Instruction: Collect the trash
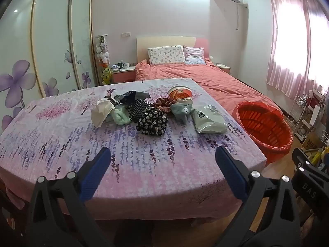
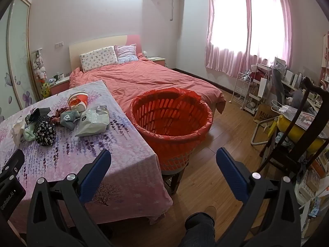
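Note:
A table with a lavender-print cloth holds a pile: a crumpled white tissue, a red-and-white paper cup lying on its side, a pale green foil bag, and socks and scrunchies, one black with white flowers. The cup and bag also show in the right wrist view. An orange basket lined with a red bag stands right of the table; it also shows in the left wrist view. My left gripper is open over the table's near part. My right gripper is open, empty, before the basket.
A bed with a salmon cover lies behind the table. A dark wooden chair with a yellow cushion, a white rack and cluttered shelves stand on the right. A wardrobe with flower doors is on the left. Wooden floor lies between.

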A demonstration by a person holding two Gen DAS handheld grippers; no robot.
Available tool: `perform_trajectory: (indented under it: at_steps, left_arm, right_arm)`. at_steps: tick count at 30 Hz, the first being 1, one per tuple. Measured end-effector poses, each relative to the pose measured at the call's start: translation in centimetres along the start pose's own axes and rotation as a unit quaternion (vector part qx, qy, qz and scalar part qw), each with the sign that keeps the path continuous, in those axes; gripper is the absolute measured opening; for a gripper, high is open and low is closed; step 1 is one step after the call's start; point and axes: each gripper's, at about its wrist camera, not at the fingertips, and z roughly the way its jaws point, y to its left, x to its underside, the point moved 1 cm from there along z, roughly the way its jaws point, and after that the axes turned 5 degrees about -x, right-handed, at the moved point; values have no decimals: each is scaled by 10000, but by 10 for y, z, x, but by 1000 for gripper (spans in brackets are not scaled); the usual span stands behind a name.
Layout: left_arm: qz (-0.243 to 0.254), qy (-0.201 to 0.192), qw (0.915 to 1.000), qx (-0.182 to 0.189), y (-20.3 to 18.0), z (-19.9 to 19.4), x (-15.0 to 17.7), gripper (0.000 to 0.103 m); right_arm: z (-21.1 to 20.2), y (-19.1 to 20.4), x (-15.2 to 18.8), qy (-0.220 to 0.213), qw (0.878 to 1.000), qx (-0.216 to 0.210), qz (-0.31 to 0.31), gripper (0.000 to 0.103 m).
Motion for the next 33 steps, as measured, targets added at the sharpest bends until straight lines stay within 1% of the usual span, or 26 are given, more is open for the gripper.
perform_trajectory:
  at_steps: [33]
  left_arm:
    - [-30,31,10000,25,0,0,0,99]
  right_arm:
    - [-1,2,-1,-20,10000,12,-17,101]
